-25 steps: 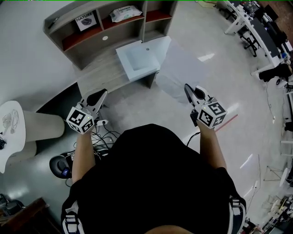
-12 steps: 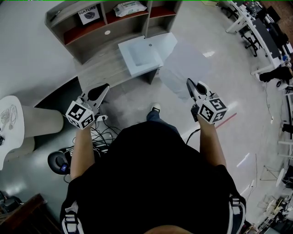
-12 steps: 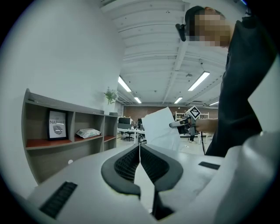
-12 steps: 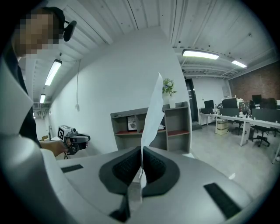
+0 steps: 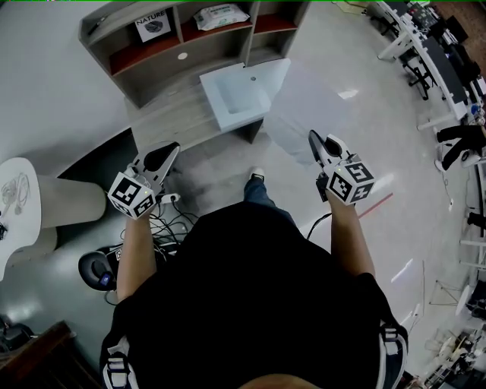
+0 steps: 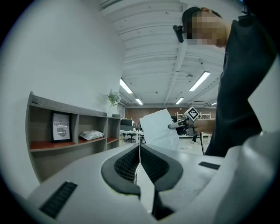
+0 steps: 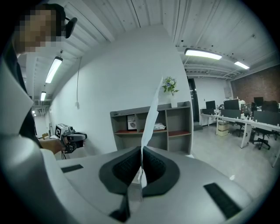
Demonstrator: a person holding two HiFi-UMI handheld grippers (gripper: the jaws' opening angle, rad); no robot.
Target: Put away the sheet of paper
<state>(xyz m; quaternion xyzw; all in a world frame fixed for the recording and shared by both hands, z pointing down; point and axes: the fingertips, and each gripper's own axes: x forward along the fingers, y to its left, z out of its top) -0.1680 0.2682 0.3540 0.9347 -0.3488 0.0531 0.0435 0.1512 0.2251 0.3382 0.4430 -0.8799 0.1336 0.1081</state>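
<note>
Right tongs clenched on the sheet of paper, pinched at one edge, rest standing up free. Left tongs clenched too, on nothing. Both well short of the shelf unit. Sheet in the air on the near side of it, touching nothing else.

Risks, as judged: single-edge grip on a floppy sheet, so likely to buckle or crease on hitting a divider or board of the shelf unit. Could slide out of the grip if dragged along one. Could tear if grabbed by the left tongs and pulled against the right.

Containers: in the shelf unit, framed picture in the left compartment, white packet in the middle one, nothing made out in the right. Open white box on the surface just in front of the shelf unit. Looks bare inside, not sure.
</note>
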